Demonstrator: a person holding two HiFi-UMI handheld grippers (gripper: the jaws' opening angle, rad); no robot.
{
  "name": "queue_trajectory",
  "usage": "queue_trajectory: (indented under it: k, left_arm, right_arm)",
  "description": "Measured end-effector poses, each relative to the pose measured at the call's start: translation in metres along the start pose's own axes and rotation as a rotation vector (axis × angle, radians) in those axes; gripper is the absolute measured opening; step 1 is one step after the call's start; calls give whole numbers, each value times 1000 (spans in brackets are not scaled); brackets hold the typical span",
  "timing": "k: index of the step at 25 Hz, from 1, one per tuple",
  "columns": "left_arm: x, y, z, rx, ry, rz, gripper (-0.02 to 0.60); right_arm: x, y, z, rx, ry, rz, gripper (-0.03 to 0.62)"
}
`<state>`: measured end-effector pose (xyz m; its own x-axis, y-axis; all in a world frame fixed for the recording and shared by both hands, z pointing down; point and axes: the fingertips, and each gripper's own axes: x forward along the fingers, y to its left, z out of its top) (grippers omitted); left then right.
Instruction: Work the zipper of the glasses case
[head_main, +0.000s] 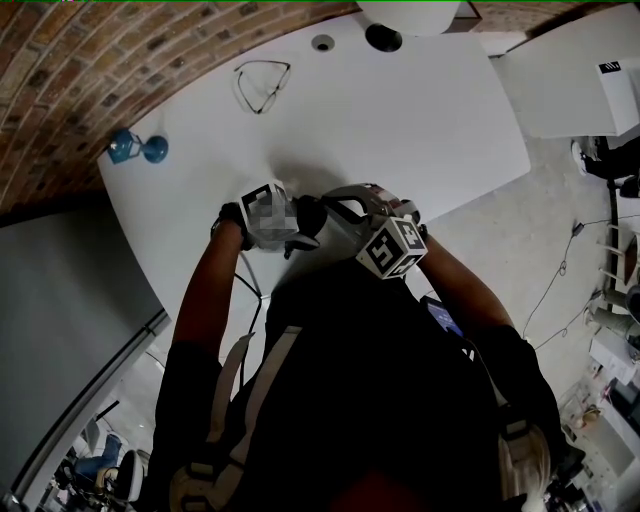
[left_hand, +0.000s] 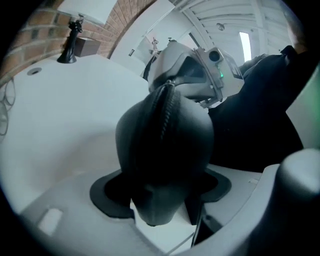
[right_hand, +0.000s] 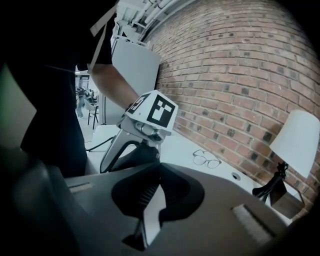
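The left hand-held gripper (left_hand: 160, 197) grips one end of the dark glasses case (left_hand: 165, 150), which is held over the white tabletop (head_main: 400, 110). The right hand-held gripper (right_hand: 159, 167), its jaws closed together, has its tips at the far end of the case's zipper (left_hand: 165, 107). Eyeglasses (head_main: 262, 83) lie well beyond the case.

The dark, rounded glasses case (left_hand: 165, 150) stands on end between the left gripper's (left_hand: 162, 195) jaws, its zipper (left_hand: 166, 112) facing them.

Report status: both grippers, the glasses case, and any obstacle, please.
Left gripper clamps dark oval zippered glasses case. Right gripper shut at upper end of zipper; pull unseen. No obstacle.
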<state>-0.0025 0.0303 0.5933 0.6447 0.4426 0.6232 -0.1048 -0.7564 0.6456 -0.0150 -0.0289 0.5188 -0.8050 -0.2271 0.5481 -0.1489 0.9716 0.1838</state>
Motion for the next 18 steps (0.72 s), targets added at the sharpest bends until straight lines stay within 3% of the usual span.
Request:
queue_trajectory:
  k: [3, 11, 15, 18]
  left_arm:
    - [-11, 15, 5, -5, -92, 100, 387]
    - [-55, 45, 15, -43, -329, 412, 397]
    - [-67, 39, 23, -48, -425, 508, 385]
    - [-70, 32, 37, -5, -492, 557, 362]
  right_arm:
    - [-5, -4, -9, 58, 15, -11, 3]
    - [-11, -34, -24, 319, 45, -75, 3]
    - [-14, -42, -39, 431, 96, -102, 3]
    - [-14, -46, -45, 532, 119, -100, 3]
